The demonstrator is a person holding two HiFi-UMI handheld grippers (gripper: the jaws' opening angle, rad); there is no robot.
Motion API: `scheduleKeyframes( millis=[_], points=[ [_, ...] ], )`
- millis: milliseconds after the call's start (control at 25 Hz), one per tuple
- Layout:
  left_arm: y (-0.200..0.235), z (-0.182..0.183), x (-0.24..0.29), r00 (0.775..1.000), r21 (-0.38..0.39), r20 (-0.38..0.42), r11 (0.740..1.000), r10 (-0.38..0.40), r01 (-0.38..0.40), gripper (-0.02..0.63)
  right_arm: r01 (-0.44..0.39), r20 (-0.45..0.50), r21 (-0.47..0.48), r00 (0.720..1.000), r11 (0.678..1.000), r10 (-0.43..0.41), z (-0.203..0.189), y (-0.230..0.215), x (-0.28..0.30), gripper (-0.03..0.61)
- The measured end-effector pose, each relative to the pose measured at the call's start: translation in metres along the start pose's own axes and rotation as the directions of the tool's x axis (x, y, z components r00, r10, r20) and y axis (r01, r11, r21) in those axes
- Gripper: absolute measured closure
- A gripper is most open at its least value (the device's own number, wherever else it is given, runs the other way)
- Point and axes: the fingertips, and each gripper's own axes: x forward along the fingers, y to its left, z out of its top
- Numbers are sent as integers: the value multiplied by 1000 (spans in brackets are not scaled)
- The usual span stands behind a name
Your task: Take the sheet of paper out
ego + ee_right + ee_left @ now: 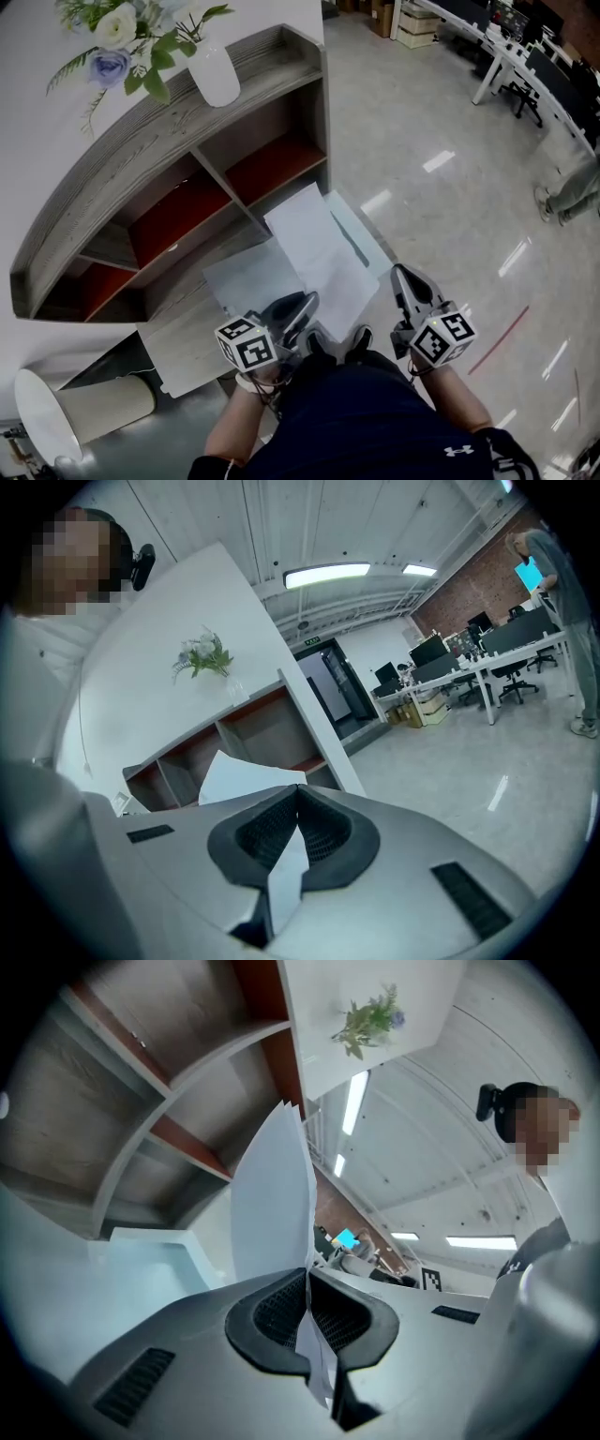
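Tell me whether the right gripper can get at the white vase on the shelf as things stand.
Probably not: the right gripper is shut on the sheet of paper, so its jaws are taken. The vase itself stands in the open on the shelf top.

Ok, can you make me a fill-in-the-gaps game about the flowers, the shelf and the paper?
1. On top of the wooden shelf stands a white ____ of flowers.
2. The left gripper is shut on a sheet of ____.
3. The panels inside the shelf's compartments are coloured ____.

Missing words: vase; paper; red.
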Motion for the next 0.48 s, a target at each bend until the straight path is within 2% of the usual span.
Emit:
scheduleKeyframes(
  millis=[240, 480],
  points=[
    [-22, -1, 3, 995, 100, -14, 990, -96, 97, 597, -15, 33, -13, 999, 1000, 15, 17, 8, -2, 566],
    [-42, 1, 5, 987, 153, -25, 975, -160, 162, 597, -32, 53, -28, 998, 999, 33, 28, 18, -5, 566]
  ],
)
